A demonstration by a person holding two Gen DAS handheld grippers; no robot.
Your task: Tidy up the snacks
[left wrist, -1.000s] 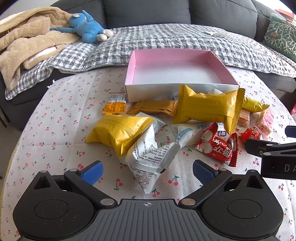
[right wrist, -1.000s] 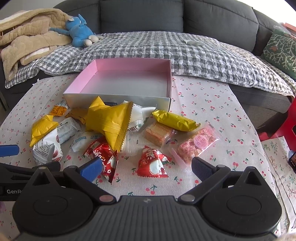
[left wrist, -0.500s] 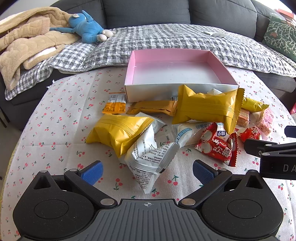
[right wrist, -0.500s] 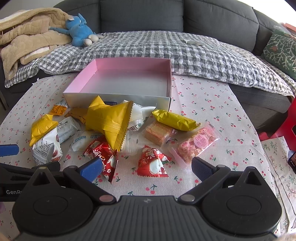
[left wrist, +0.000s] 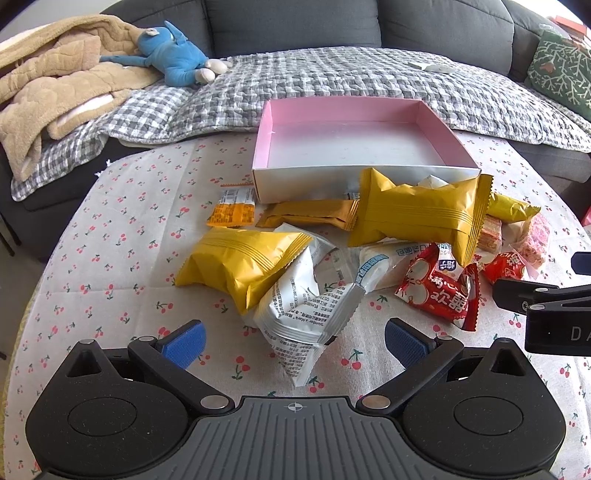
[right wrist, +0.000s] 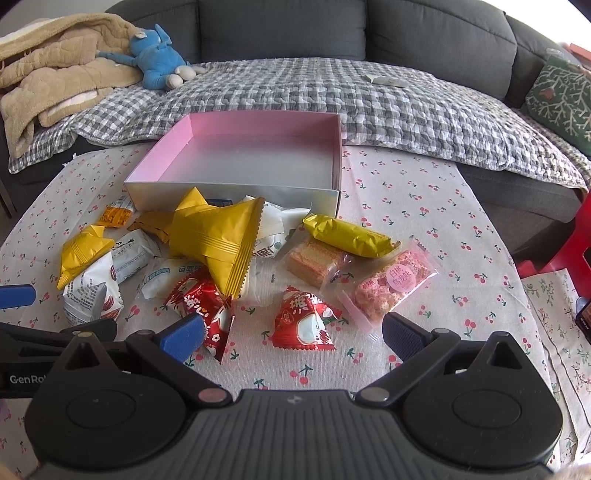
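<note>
On the cherry-print tablecloth (left wrist: 110, 236), a heap of wrapped snacks lies just in front of the pink box (left wrist: 354, 146), which is open-topped with nothing inside it. A large yellow bag (left wrist: 417, 210) leans against the box's white front wall, with a flat gold packet (left wrist: 310, 218) beside it and a small orange packet (left wrist: 232, 210) further left. Nearer the camera lie a second yellow bag (left wrist: 240, 258), touching a white printed pouch (left wrist: 306, 314), and a red packet with Chinese characters (left wrist: 439, 288). From the right wrist view, a smaller red packet (right wrist: 304, 325), a pink crispy-rice bar (right wrist: 391, 284), a wafer pack (right wrist: 314, 258) and a gold-wrapped roll (right wrist: 347, 236) sit to the right of the heap. The left gripper (left wrist: 293, 338) hovers low over the cloth with jaws spread wide, the white pouch between its blue pads, nothing gripped. The right gripper (right wrist: 291, 334) is likewise wide apart and empty, the smaller red packet between its fingers. Behind the table, a grey sofa (left wrist: 295, 26) carries a checked blanket (left wrist: 332, 81), a blue plush toy (left wrist: 173, 62) and a beige quilt (left wrist: 55, 92)
</note>
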